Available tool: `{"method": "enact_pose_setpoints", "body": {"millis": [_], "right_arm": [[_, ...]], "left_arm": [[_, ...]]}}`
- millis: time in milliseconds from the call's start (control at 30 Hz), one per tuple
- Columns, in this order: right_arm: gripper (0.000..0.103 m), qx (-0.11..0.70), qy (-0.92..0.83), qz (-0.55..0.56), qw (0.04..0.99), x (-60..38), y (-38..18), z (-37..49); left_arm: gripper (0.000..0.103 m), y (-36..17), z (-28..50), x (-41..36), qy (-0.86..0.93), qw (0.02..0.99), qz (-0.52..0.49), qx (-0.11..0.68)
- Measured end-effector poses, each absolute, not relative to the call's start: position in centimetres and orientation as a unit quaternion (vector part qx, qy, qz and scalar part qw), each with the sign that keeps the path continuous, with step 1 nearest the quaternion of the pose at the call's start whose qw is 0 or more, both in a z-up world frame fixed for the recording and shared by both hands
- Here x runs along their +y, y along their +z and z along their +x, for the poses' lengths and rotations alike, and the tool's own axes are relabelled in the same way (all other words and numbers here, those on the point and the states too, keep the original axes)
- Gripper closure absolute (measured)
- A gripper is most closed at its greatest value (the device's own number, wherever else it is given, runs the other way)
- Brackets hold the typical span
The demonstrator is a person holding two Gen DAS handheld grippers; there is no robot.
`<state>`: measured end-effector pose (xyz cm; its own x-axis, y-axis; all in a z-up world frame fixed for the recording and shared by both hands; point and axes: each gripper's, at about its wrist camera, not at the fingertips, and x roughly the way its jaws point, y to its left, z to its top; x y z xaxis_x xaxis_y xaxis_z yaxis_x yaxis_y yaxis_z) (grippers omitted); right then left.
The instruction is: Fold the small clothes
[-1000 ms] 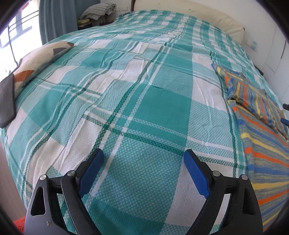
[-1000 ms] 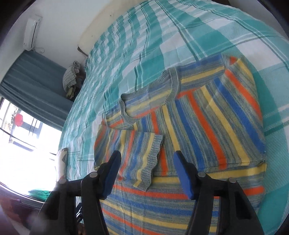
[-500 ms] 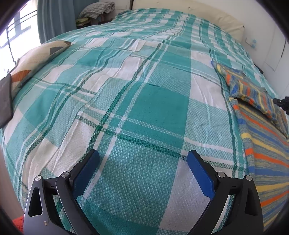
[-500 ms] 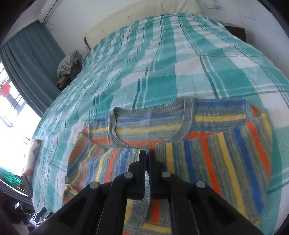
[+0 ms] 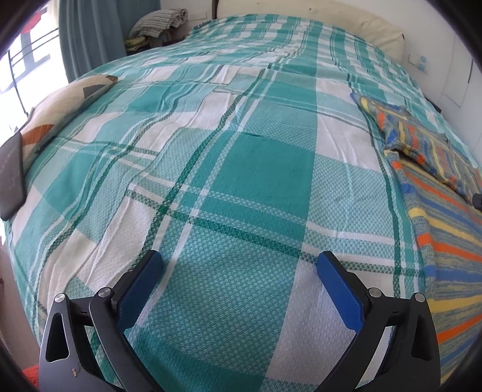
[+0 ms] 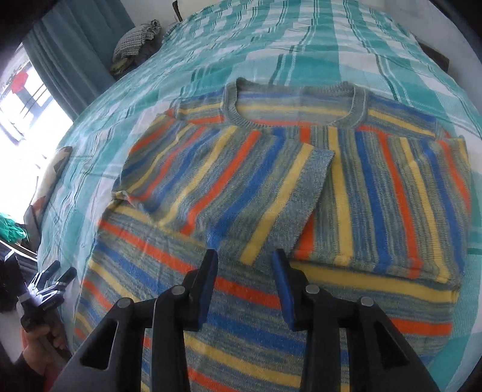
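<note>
A small striped sweater (image 6: 301, 187) in blue, orange, yellow and grey lies flat on the bed, collar away from me. Both sleeves are folded inward over its chest; the left sleeve's cuff (image 6: 307, 193) lies near the middle. My right gripper (image 6: 244, 256) is open and empty, just above the sweater below that cuff. In the left wrist view the sweater (image 5: 433, 187) lies at the right edge. My left gripper (image 5: 238, 259) is open and empty over bare bedspread, left of the sweater. It also shows in the right wrist view (image 6: 45, 289).
The bed is covered by a teal and white plaid bedspread (image 5: 241, 150). A patterned pillow (image 5: 57, 111) and a dark flat object (image 5: 10, 175) lie at its left edge. Folded clothes (image 5: 159, 25) sit by the curtain at the back.
My right gripper was shut on the left sleeve's cuff half a second ago; it has let go and opened, and the sleeve now lies folded across the chest. My left gripper barely moved.
</note>
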<state>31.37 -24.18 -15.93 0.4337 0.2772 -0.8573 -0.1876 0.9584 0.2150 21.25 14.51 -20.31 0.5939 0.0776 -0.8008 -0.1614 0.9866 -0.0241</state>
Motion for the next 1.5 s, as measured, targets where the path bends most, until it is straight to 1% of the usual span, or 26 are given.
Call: {"method": "enact_pose_setpoints", "body": {"millis": [67, 133, 200, 267, 400, 633, 767, 833, 900, 1033, 1133, 1333, 1500], "right_arm": [[0.055, 0.488, 0.146, 0.055, 0.859, -24.7, -14.2, 28.7], [0.032, 0.461, 0.145, 0.066, 0.873, -25.8, -12.4, 25.7], [0.025, 0.435, 0.126, 0.056, 0.89, -27.1, -11.2, 22.3], [0.025, 0.421, 0.096, 0.035, 0.901, -28.8, -10.7, 19.5], [0.025, 0.407, 0.004, -0.007, 0.913, -33.3, -11.7, 13.8], [0.025, 0.414, -0.099, 0.023, 0.904, -40.3, -14.8, 6.7], [0.025, 0.423, -0.107, 0.071, 0.897, -42.2, -15.7, 6.6], [0.021, 0.433, -0.118, 0.079, 0.89, -42.5, -16.6, 6.8], [0.02, 0.447, -0.122, 0.078, 0.883, -42.6, -17.5, 7.1], [0.009, 0.45, -0.118, 0.067, 0.883, -41.8, -18.2, 7.3], [0.006, 0.45, -0.118, 0.068, 0.883, -41.7, -18.6, 7.1], [0.001, 0.446, -0.121, 0.068, 0.884, -41.4, -18.9, 7.2], [0.0, 0.445, -0.122, 0.065, 0.885, -41.3, -19.0, 7.2]], "left_arm": [[0.001, -20.3, 21.1, 14.6, 0.064, 0.891, -0.048, 0.447], [0.001, -20.4, 21.1, 14.6, 0.062, 0.891, -0.047, 0.448], [0.001, -20.4, 21.1, 14.6, 0.062, 0.891, -0.047, 0.447], [0.0, -20.5, 21.0, 14.5, 0.062, 0.891, -0.044, 0.448], [0.0, -20.5, 20.6, 14.5, 0.059, 0.889, -0.039, 0.452], [0.0, -20.6, 19.9, 14.3, 0.063, 0.885, -0.036, 0.46], [0.001, -20.8, 19.6, 14.0, 0.073, 0.888, -0.03, 0.453], [0.001, -20.9, 19.5, 13.8, 0.077, 0.889, -0.026, 0.45], [0.001, -20.9, 19.5, 13.9, 0.076, 0.889, -0.026, 0.45], [0.001, -20.9, 19.5, 14.0, 0.072, 0.889, -0.027, 0.451], [0.001, -20.9, 19.5, 14.0, 0.072, 0.889, -0.027, 0.451], [0.001, -20.9, 19.5, 14.0, 0.07, 0.889, -0.028, 0.452], [0.001, -20.9, 19.5, 14.0, 0.07, 0.889, -0.028, 0.452]]}}
